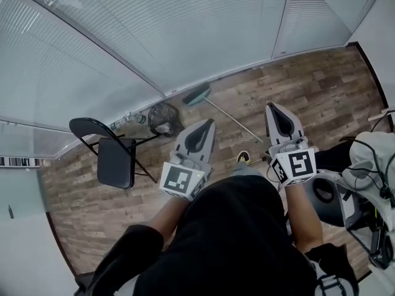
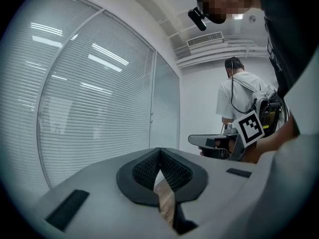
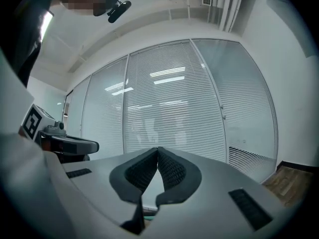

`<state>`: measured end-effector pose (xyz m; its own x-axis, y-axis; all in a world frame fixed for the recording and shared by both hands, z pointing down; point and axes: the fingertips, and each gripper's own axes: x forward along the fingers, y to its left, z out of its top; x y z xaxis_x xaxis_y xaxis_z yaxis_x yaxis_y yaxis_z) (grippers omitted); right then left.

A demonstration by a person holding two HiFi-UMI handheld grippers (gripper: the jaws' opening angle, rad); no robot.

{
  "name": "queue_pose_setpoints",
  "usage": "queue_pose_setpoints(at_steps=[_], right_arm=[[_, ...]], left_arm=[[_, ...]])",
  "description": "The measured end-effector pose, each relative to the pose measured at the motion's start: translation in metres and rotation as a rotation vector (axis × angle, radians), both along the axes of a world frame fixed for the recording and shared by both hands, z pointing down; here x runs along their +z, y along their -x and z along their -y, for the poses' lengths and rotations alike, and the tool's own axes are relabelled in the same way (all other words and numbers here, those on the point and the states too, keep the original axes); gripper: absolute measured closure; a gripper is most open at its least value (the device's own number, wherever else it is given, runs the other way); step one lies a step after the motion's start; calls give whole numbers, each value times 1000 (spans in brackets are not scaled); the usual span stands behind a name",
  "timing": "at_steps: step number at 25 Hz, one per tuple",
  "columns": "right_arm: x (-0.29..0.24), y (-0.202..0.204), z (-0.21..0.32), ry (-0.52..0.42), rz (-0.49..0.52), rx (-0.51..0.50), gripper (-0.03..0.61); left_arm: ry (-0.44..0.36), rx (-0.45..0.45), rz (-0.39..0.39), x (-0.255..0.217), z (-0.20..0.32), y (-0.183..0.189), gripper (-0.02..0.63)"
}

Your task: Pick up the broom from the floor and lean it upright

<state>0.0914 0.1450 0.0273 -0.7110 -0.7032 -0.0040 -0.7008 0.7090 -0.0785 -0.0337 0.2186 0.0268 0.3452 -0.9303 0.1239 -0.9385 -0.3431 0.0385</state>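
The broom [image 1: 217, 108] lies flat on the wooden floor near the glass wall, its teal head [image 1: 196, 95] toward the wall and its thin handle running toward me. My left gripper [image 1: 204, 126] is held level above the floor, short of the broom head, jaws shut with nothing between them. To the right of the handle my right gripper [image 1: 274, 108] is also shut and empty. In the left gripper view the pads [image 2: 172, 169] meet at the tip; the right gripper view shows the same [image 3: 169, 169]. Neither touches the broom.
A black folding chair [image 1: 114, 156] stands at the left by the wall, with a dark bin [image 1: 162, 117] beside it. Blind-covered glass walls [image 1: 185, 29] close the far side. Another person with a backpack [image 2: 246, 101] stands off to my right; equipment and cables [image 1: 370, 184] are there.
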Motion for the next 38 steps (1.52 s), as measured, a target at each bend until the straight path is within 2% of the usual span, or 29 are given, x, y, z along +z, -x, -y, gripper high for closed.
queue_pose_setpoints(at_steps=[4,9,15,20,24,26,29,34,38], right_arm=[[13,-13,44,30,11,15,561],[33,-20,81,65,25,14,561],[59,-34,99,119,63,40,561],[86,-26,114,159,8,8,561],[113,-29,113,211,-41,4,561],[131,-28,114,248,-83,-4,561],[155,-24,118,308,-134,-1,561],[189,-11,124,349,-229,3,561],[223,-2,132,402,-285,7,561]], left_arm=[[31,35,24,14,44,-20,607],[58,31,54,23,85,-28,607],[73,60,107,36,113,-42,607],[72,87,122,43,146,-44,607],[69,202,167,66,162,-59,607],[77,251,151,84,173,-63,607],[132,307,141,115,185,-61,607],[177,423,204,172,205,-55,607],[166,494,256,217,223,-56,607]])
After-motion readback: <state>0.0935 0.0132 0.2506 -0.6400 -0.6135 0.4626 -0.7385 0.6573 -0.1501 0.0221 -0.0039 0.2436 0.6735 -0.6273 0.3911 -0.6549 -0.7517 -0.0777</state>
